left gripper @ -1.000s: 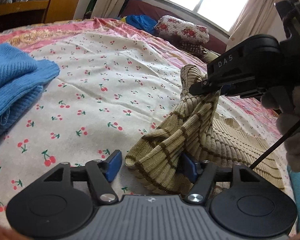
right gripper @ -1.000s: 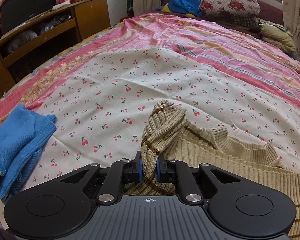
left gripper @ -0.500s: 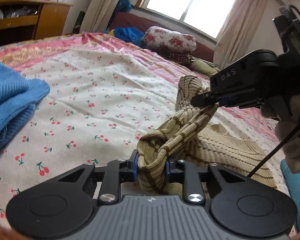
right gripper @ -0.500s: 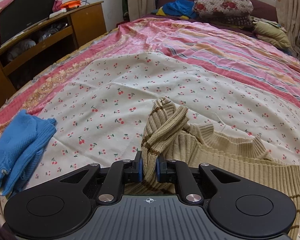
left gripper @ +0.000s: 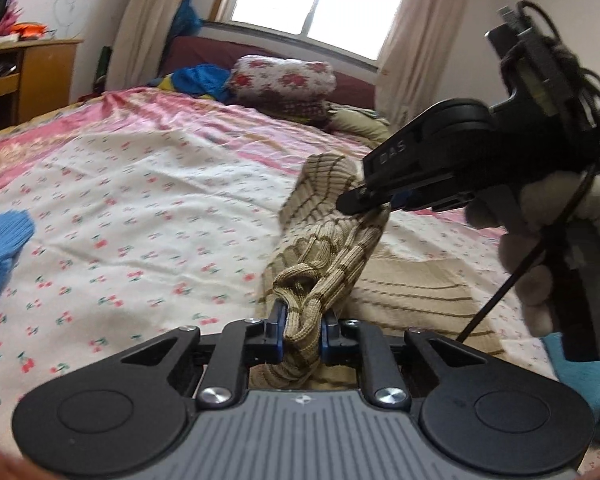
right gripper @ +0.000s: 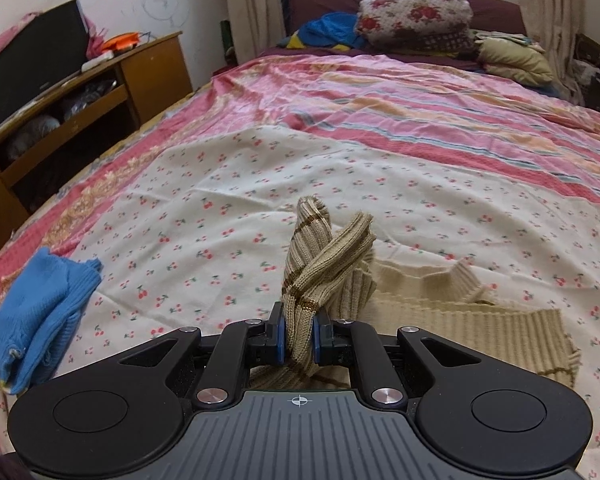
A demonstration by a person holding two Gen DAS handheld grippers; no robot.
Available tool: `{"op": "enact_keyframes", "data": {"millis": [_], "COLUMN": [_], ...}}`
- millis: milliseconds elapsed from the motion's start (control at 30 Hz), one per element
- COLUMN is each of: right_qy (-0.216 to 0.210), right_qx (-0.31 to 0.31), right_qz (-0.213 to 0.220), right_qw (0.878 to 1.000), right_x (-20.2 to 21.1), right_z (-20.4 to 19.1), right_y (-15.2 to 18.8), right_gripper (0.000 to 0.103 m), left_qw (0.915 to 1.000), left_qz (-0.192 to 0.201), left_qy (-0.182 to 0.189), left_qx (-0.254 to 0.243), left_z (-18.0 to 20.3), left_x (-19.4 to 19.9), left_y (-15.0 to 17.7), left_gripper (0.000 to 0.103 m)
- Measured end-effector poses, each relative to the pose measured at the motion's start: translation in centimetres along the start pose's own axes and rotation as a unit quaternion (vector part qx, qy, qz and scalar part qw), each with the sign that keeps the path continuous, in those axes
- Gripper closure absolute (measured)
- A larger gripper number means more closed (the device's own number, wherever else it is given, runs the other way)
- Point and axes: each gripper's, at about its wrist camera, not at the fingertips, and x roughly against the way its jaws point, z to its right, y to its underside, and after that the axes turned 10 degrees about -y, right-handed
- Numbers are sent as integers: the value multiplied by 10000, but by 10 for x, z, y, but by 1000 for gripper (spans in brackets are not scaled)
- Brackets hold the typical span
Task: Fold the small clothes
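1. Where a second ago the striped tan sweater (left gripper: 332, 236) only lay between the open blue pads of the left gripper (left gripper: 303, 330), those pads are now closing on a bunched fold of it, and the knit is squeezed between them.
2. The right gripper (right gripper: 298, 338) is clamped on another bunch of the same sweater, just as it was a second ago.
3. Both held parts are lifted off the cherry-print sheet (right gripper: 228, 208), higher than before, while the rest of the sweater lies flat on the bed to the right.
4. I think this means the sweater is now held in two spots, so a fold can start.
5. A blue knit garment (right gripper: 40, 312) lies well apart on the left, untouched.
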Motion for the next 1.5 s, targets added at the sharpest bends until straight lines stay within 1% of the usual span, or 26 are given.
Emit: {"op": "enact_keyframes", "data": {"millis": [233,467,600,733,933,1000,1033,1067,1100,1133,1167,1233,1300,1367,1433,1500], "right_qy": [109,292,458,615,715,681,668,708,761,721,675,700,766,622,353,142], "right_qx": [-255,-566,-808,-926,-1008,-1039,-1123,-1165,-1165,-1179,-1234,-1317,-1275,-1352,-1340,-1254], "right_qz": [173,315,303,246,259,182,109,99,103,113,177,309,471,606,734,779], "right_qw": [9995,9975,9952,9935,9920,9921,9914,9906,9902,9903,9899,9883,9878,9870,9876,9889], "right_x": [23,48,55,57,62,63,62,62,64,67,73,86,102,118,134,144], "right_z": [37,86,121,145,173,182,187,189,191,193,195,196,190,183,171,156], "right_y": [4,15,25,36,45,49,53,55,59,63,68,76,87,98,111,126], "right_gripper": [92,92,92,92,92,91,87,85,84,83,80,79,77,77,77,74], "left_qw": [9989,9947,9911,9875,9840,9817,9810,9804,9798,9794,9788,9783,9783,9792,9821,9854], "left_qz": [-23,-113,-230,-345,-482,-628,-704,-748,-755,-770,-799,-822,-797,-677,-574,-566], "left_qy": [371,786,990,1151,1317,1351,1338,1319,1322,1305,1317,1412,1500,1498,1329,1172], "left_qx": [-294,-655,-855,-1024,-1097,-1183,-1217,-1257,-1294,-1337,-1354,-1278,-1185,-1193,-1206,-1100], "left_z": [41,95,128,156,189,198,201,201,200,198,194,185,171,155,139,122], "left_x": [-4,-14,-24,-30,-42,-47,-48,-48,-46,-43,-38,-25,-7,11,24,27], "left_y": [-4,0,8,16,21,25,28,31,33,35,36,34,33,32,31,29], "left_gripper": [82,82,82,82,82,82,81,81,78,74,72,66,62,59,57,57]}}
